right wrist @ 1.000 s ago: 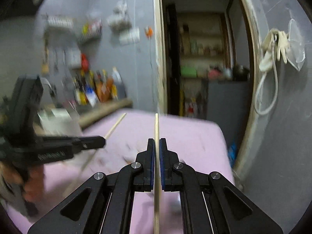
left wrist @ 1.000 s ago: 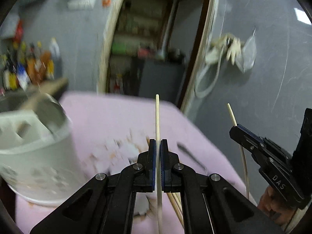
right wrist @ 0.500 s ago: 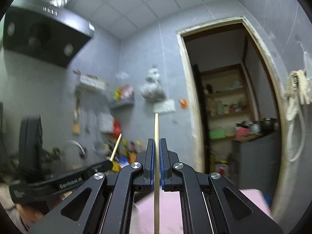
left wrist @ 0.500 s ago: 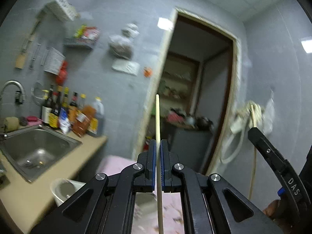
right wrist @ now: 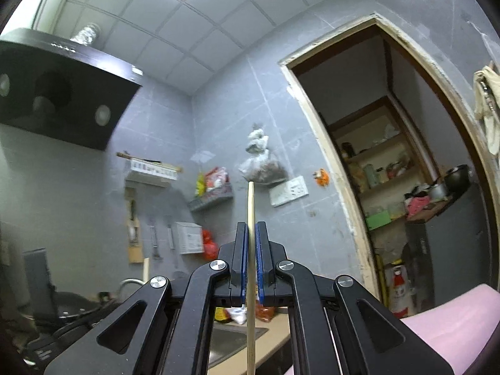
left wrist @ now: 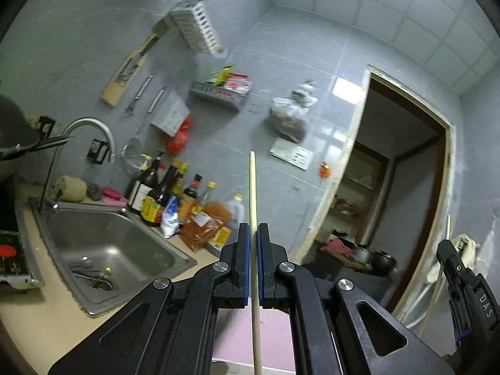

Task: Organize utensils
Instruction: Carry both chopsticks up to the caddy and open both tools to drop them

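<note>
While each claw is clamped on a single wooden chopstick, nothing else of the task's ware is in view, so the likely goal, some holder for the utensils, cannot be placed from these views.

In the left wrist view the left gripper [left wrist: 253, 234] is closed narrow on the left chopstick [left wrist: 252, 193], which is pinched between the blue pads and stands out well beyond the fingertips, its tail running back under the claw. A grip partway along the stick seems chosen so that the stick is kept in line with the fingers and can be aimed tip-first. Left of and below this claw lie the sink [left wrist: 106, 243] and the cluster of sauce bottles [left wrist: 175, 197]; directly beneath it a strip of pink cloth [left wrist: 272, 334] is seen.

In the right wrist view the right gripper [right wrist: 249, 234] is likewise shut tight on the right chopstick [right wrist: 250, 206], held the same way and aimed slightly upward at the tiled wall [right wrist: 237, 100]. The doorway [right wrist: 390, 162] lies to this claw's right, the range hood [right wrist: 59, 93] up to its left.

At the far right edge of the left view the right gripper is seen again with its stick rising beside it, well apart from the left one. Holding one stick in each claw is judged a way of carrying the pair together.
</note>
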`<state>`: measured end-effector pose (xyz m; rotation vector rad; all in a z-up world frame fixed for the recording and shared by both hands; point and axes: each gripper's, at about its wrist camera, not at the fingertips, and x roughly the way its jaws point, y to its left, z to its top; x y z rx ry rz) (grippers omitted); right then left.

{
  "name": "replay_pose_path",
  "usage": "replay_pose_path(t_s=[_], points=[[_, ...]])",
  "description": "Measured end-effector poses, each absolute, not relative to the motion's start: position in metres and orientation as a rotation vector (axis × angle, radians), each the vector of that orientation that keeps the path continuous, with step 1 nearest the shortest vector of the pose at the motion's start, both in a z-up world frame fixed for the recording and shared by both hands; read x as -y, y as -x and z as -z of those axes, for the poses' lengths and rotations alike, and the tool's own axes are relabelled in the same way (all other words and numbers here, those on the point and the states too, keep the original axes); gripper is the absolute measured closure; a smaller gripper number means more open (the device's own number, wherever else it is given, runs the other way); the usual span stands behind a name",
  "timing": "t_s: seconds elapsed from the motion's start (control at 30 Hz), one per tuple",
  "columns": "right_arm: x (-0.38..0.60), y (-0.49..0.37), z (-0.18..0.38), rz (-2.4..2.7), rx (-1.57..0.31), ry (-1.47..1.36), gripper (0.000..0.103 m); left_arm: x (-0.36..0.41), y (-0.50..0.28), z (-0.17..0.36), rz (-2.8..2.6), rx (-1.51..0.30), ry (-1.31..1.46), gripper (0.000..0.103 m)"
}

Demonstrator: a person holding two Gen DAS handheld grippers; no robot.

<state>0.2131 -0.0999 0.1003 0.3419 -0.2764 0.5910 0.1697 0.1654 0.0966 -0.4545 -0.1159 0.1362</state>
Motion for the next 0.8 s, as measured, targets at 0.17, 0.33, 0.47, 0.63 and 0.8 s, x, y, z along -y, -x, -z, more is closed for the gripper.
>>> replay_pose_path(t_s=[0.17,0.33,0.47,0.63,0.8], points=[[0.095,-0.221,-0.087,-0.499,0.266,-0.330,0.100,-0.160,-0.172,-0.080,-0.193,0.121,0.476,0.101],[0.095,-0.230,-0.077,-0.461,0.248,-0.327,0.100,-0.153,-0.176,-0.068,-0.234,0.114,0.461,0.101],[0.095,-0.237,-0.071,-0.450,0.228,-0.319,0.100,-0.151,-0.181,-0.062,-0.239,0.095,0.457,0.101],[0.091,-0.240,-0.062,-0.450,0.200,-0.296,0.100,-0.146,-0.181,-0.056,-0.230,0.087,0.437,0.101],[0.084,-0.234,-0.051,-0.452,0.186,-0.238,0.100,-0.133,-0.177,-0.048,-0.217,0.078,0.372,0.101]])
